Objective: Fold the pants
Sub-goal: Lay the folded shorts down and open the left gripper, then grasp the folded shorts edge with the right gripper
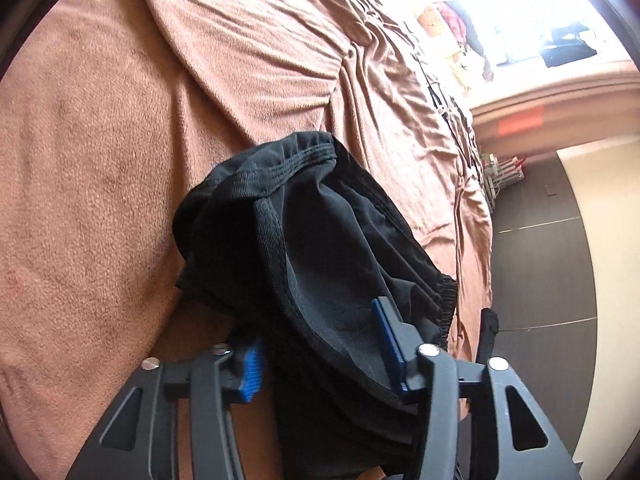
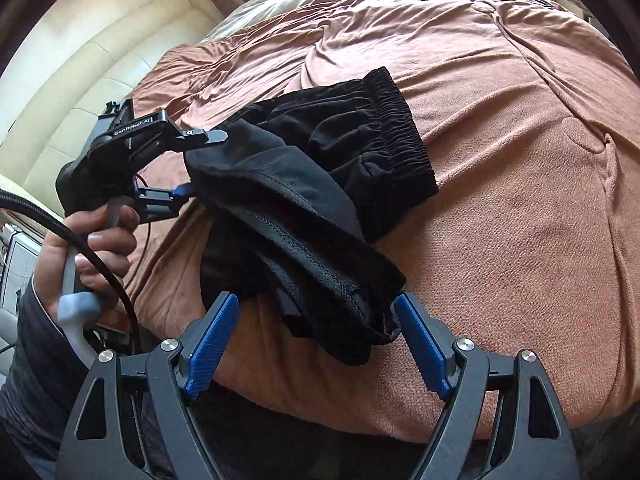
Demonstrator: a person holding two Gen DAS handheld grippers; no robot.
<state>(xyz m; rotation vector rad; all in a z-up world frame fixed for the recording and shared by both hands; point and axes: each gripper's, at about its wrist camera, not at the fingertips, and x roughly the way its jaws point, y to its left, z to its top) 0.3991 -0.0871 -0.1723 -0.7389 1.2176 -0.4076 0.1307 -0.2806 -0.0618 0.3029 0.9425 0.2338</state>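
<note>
Writing: "GenRobot.AI" on the left claw
Pants: one black pair, folded, lying on the brown bed
Left claw: jaws apart around the pants
Right claw: spread wide, gripping nothing
Claws: two

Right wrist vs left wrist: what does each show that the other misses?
Right wrist only: the person's left hand gripping the left tool at the pants' edge, the open right tool, and a cream padded headboard.
Left wrist only: dark floor beside the bed and a bright window.
Both: the bunched black pants with their elastic waistband, lying on the brown blanket.
</note>
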